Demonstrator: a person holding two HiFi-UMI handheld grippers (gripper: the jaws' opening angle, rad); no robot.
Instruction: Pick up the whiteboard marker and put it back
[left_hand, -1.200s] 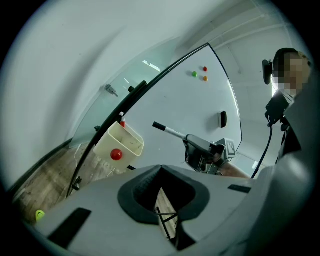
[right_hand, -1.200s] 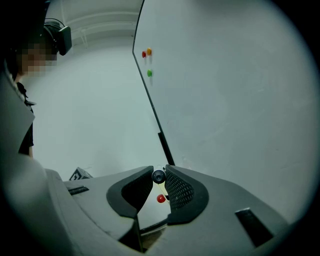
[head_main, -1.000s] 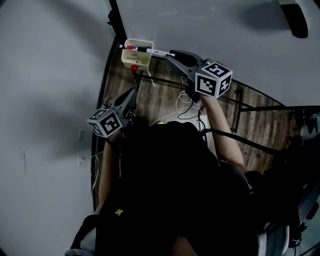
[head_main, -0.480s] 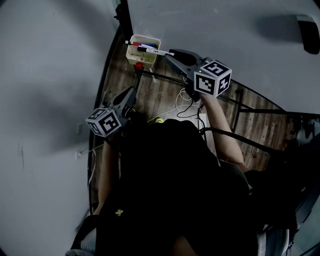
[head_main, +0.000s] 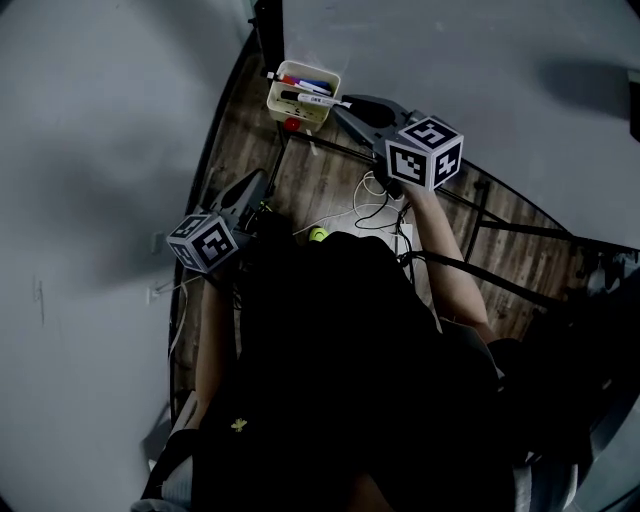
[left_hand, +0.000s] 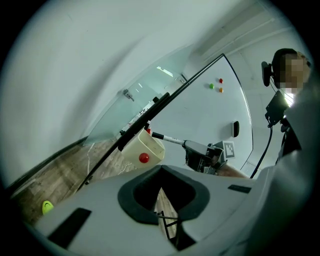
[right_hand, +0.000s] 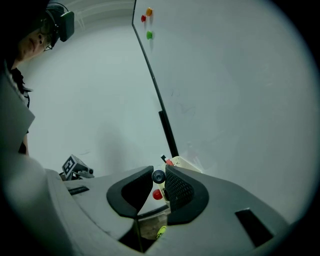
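Both grippers have edged forward and down over the past second, bringing the white, black-ended whiteboard marker across the open top of the small cream plastic holder fixed at the edge of the pale whiteboard. My right gripper is clamped on the marker's tail end, with the barrel running straight out ahead of the jaws. The holder sits just beyond and below them, other coloured pens already inside it. My left gripper hangs back, well off to the side, its jaws together on nothing. The risk, as I judge it: held only by its tail, the marker could pivot in the pads. Let go too soon, it could tip over the rim to the wooden floor beneath. Its far end could also catch on the pens lying inside and ride up instead of dropping in.
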